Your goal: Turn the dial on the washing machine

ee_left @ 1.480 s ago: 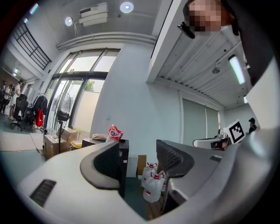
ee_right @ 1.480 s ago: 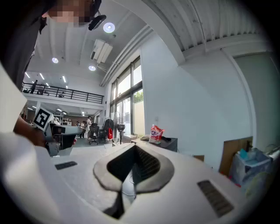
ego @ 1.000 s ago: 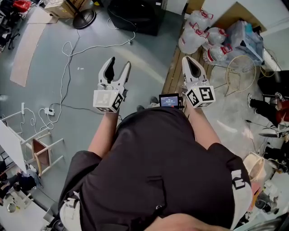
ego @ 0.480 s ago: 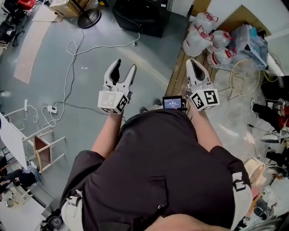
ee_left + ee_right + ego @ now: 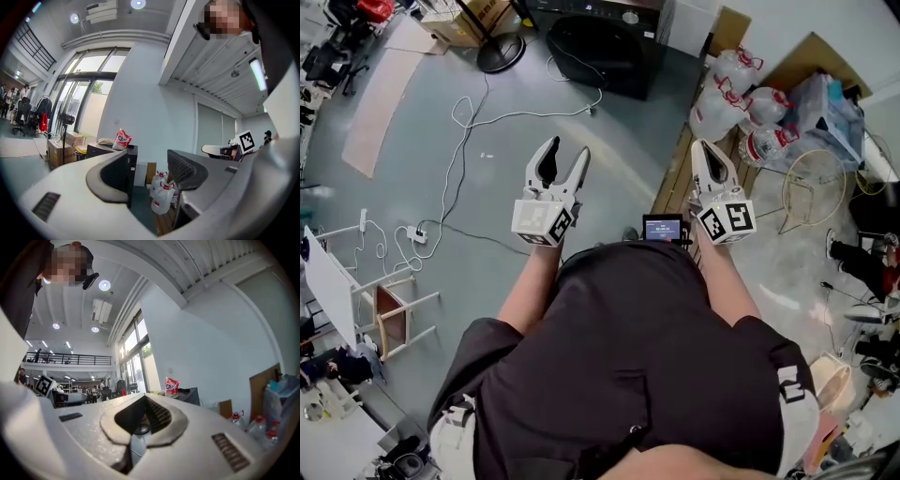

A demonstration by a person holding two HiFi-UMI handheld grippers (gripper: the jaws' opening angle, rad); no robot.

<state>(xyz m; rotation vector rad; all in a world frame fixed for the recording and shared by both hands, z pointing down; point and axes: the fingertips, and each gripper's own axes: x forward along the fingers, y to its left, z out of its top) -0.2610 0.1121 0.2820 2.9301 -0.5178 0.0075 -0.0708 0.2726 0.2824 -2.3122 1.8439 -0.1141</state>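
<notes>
Grey floor (image 5: 516,103) w/ cables (image 5: 459,141) btwn you & washing machine (image 5: 605,42), well ahead. Left gripper (image 5: 567,148) jaws spread, empty; right gripper (image 5: 705,148) clamped on nothing. Get closer, square left jaws on dial b4 squeezing.

Clear water jugs (image 5: 722,89) with red caps cluster ahead and right of the jaws, beside wooden planks (image 5: 667,183). Left of the jaws, a white cable (image 5: 455,164) loops across the grey floor (image 5: 384,187) toward a power strip (image 5: 416,233). A wire basket (image 5: 787,192) stands further right.
</notes>
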